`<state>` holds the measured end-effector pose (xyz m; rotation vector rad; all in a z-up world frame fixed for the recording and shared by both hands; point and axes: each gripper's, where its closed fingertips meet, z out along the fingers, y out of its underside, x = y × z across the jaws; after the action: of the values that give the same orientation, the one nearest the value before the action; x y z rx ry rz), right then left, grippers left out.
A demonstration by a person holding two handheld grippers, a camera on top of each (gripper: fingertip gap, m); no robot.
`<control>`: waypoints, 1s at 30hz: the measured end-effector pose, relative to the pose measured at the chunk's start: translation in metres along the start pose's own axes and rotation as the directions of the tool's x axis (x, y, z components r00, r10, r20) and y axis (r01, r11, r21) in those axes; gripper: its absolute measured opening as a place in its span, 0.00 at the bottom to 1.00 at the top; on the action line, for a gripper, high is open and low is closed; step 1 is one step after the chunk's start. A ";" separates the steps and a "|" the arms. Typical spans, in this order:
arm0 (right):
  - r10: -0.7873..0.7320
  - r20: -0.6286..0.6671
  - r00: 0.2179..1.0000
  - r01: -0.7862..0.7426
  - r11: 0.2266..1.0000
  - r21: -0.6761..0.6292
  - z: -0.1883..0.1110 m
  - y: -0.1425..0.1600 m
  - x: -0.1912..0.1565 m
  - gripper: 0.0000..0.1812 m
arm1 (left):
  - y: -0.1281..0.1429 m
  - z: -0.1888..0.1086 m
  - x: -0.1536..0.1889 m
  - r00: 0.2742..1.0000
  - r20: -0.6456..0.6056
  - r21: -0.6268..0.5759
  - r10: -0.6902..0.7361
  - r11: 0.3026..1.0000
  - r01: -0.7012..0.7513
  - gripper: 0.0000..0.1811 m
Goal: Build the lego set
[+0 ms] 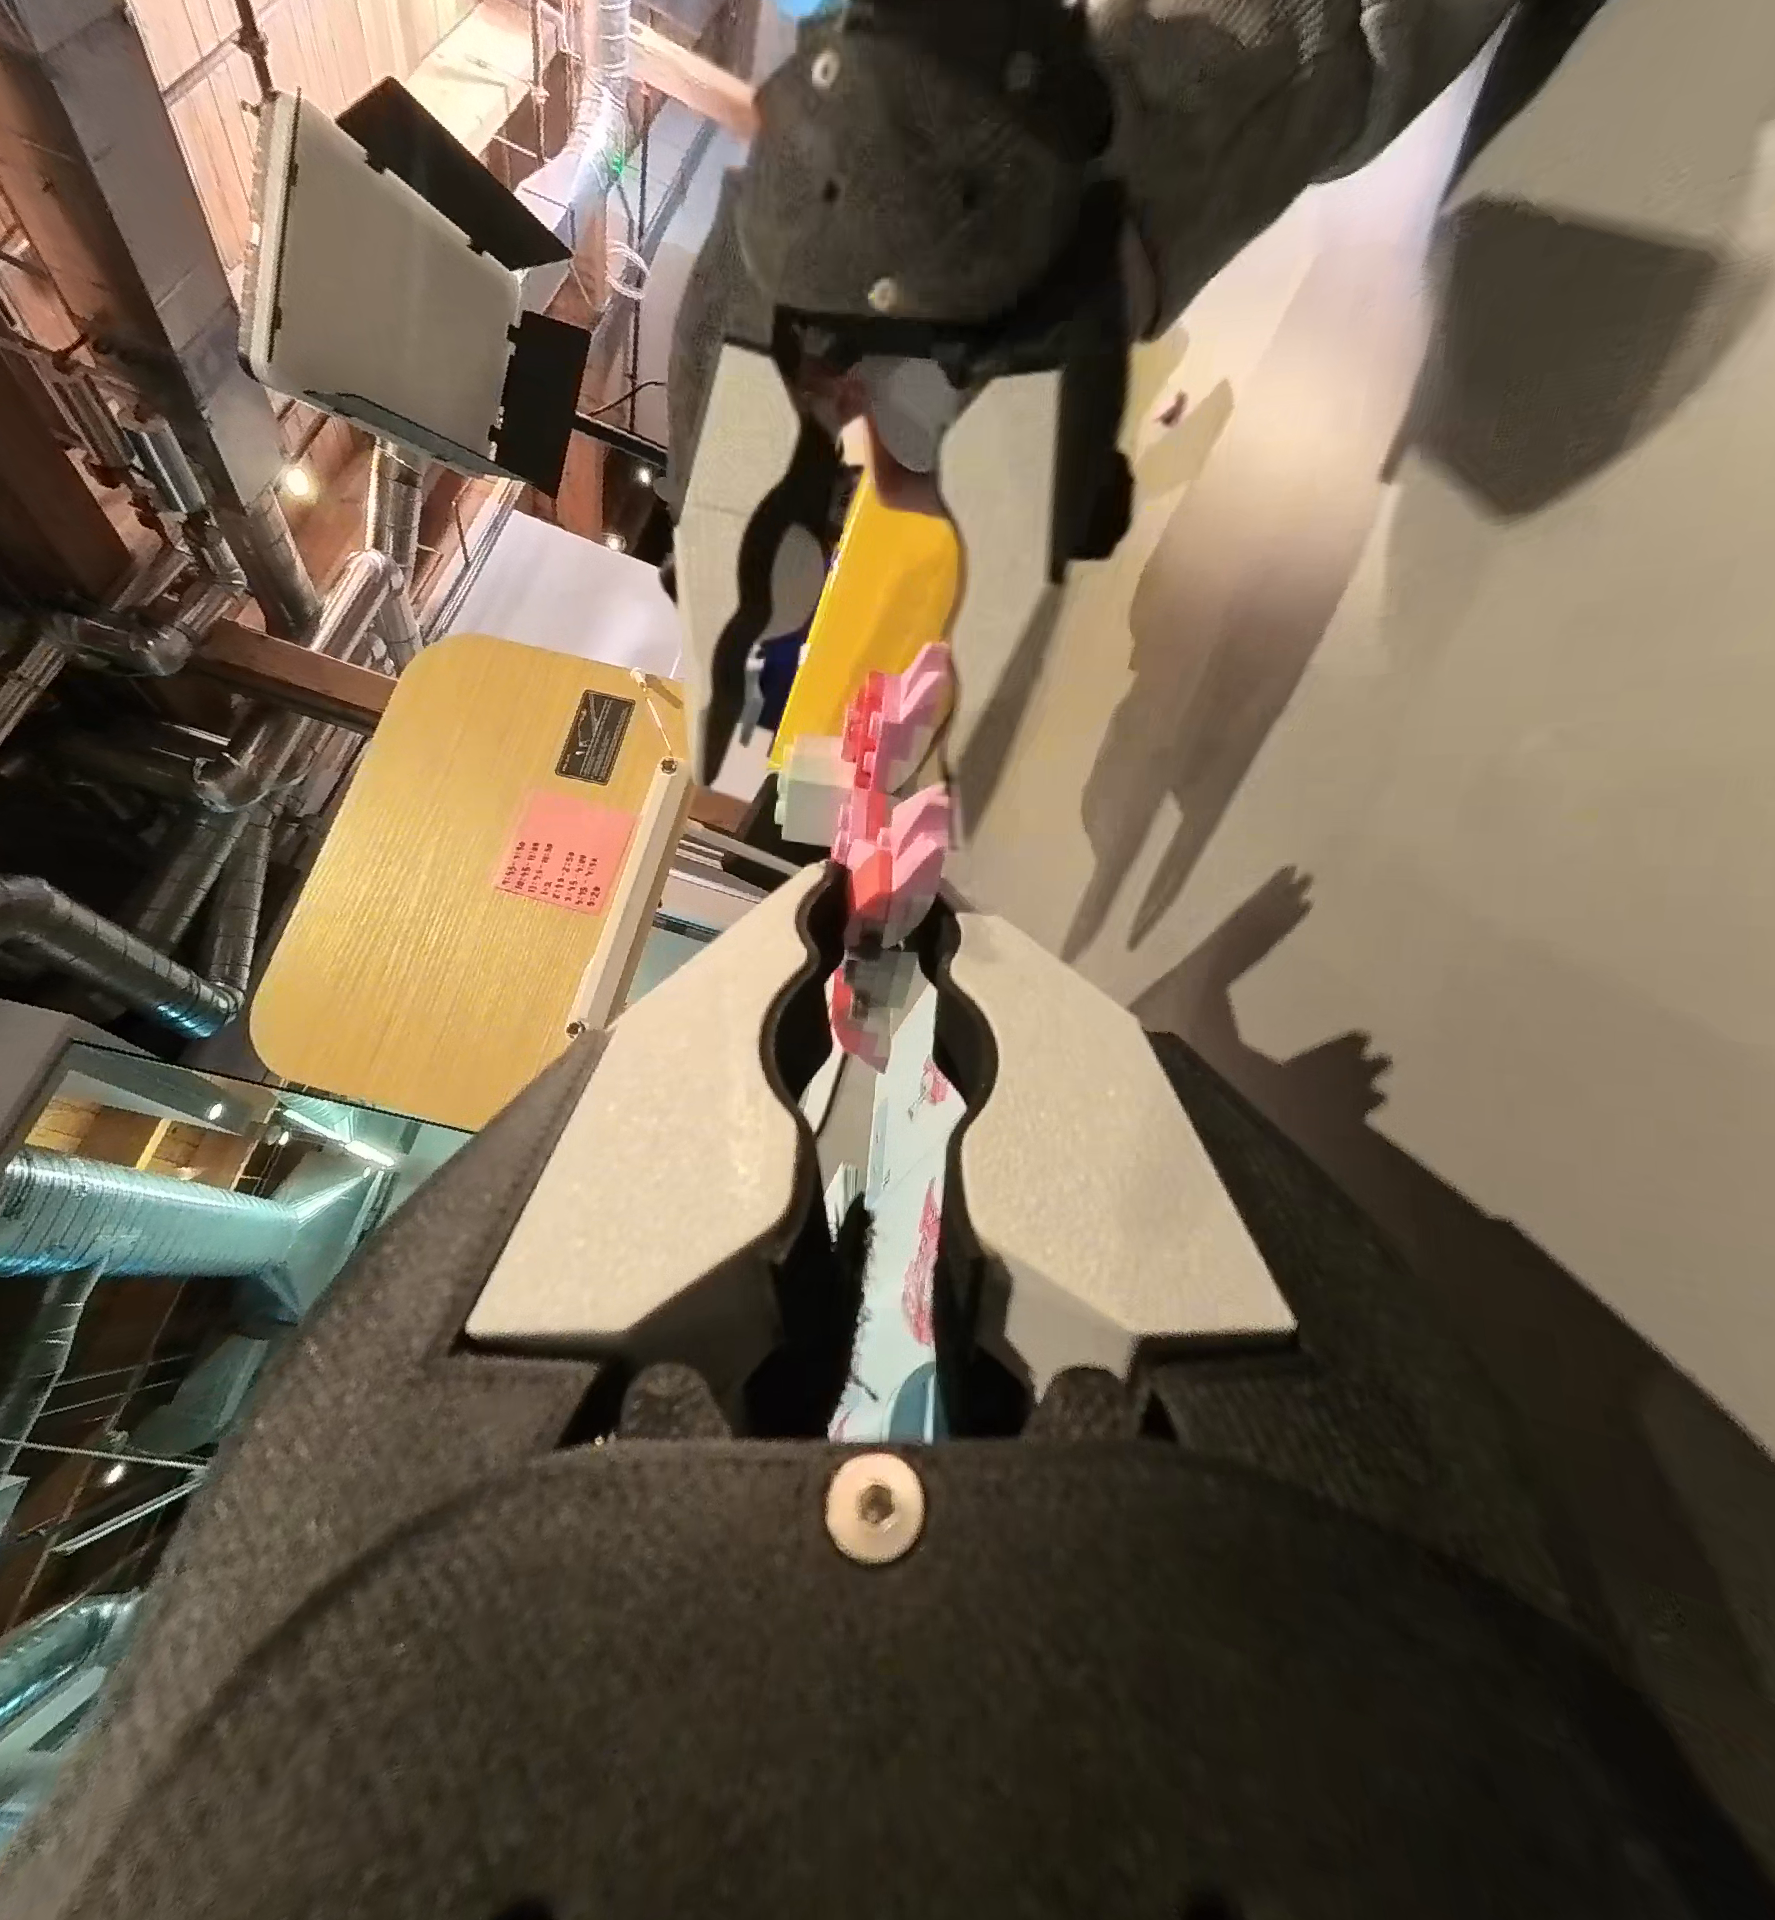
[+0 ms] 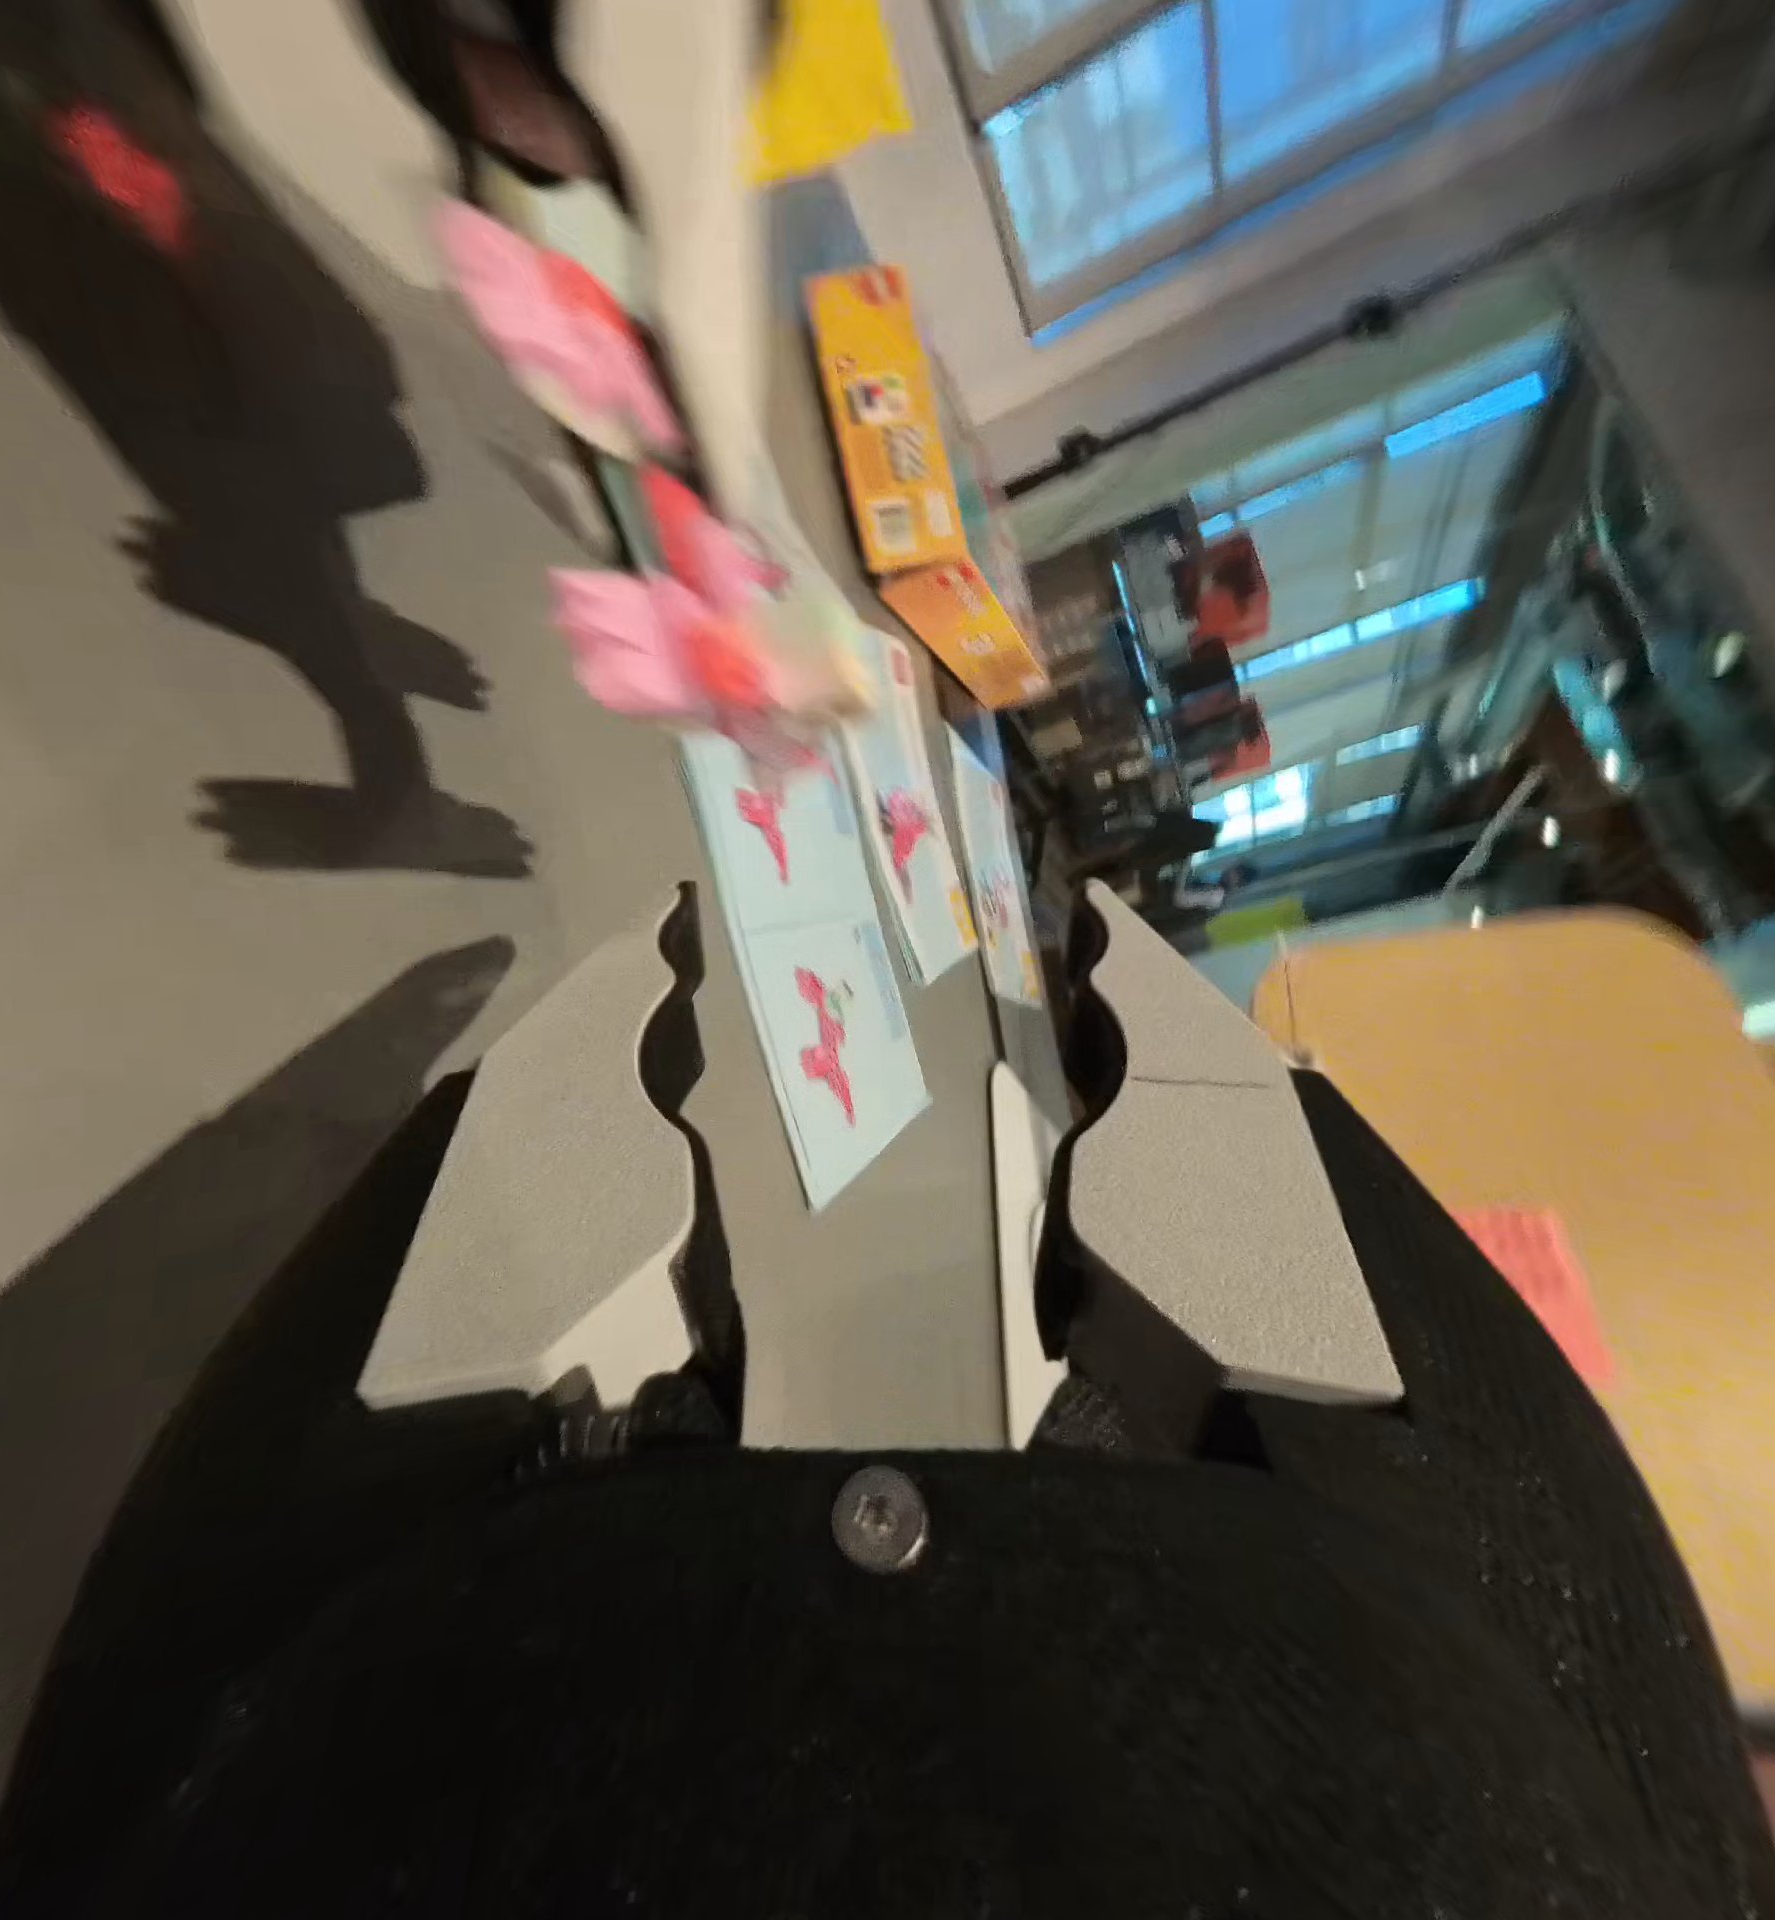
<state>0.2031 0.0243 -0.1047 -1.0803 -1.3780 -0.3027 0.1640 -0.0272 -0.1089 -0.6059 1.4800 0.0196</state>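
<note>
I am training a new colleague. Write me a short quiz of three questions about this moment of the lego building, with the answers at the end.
1. True or false: the right gripper is holding a brick.
2. Which colour is most of the lego model that the left gripper grips? A) green B) pink C) blue
3. Fill in the missing word: in the left wrist view, the box behind the model is ____ in colour.

Key
1. False: its jaws stand wide apart with nothing between them.
2. B
3. yellow
</note>
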 end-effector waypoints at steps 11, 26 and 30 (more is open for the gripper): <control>0.613 0.730 0.301 -0.920 0.389 0.053 -0.035 -0.043 -0.007 0.26 | -0.005 0.002 0.011 0.998 -0.038 0.021 0.056 0.998 -0.055 0.07; 0.544 0.740 0.395 -0.847 0.528 0.063 -0.033 -0.055 -0.031 0.17 | -0.009 0.002 0.023 0.981 -0.052 0.029 0.186 0.982 -0.184 0.07; 0.530 0.727 0.436 -0.802 0.595 0.047 -0.033 -0.050 -0.038 0.12 | -0.014 0.001 0.025 0.976 -0.046 0.045 0.213 0.977 -0.211 0.07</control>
<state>0.1781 -0.0411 -0.1108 -1.3623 -1.3503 1.0525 0.1734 -0.0474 -0.1275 -0.4169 1.5851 0.1413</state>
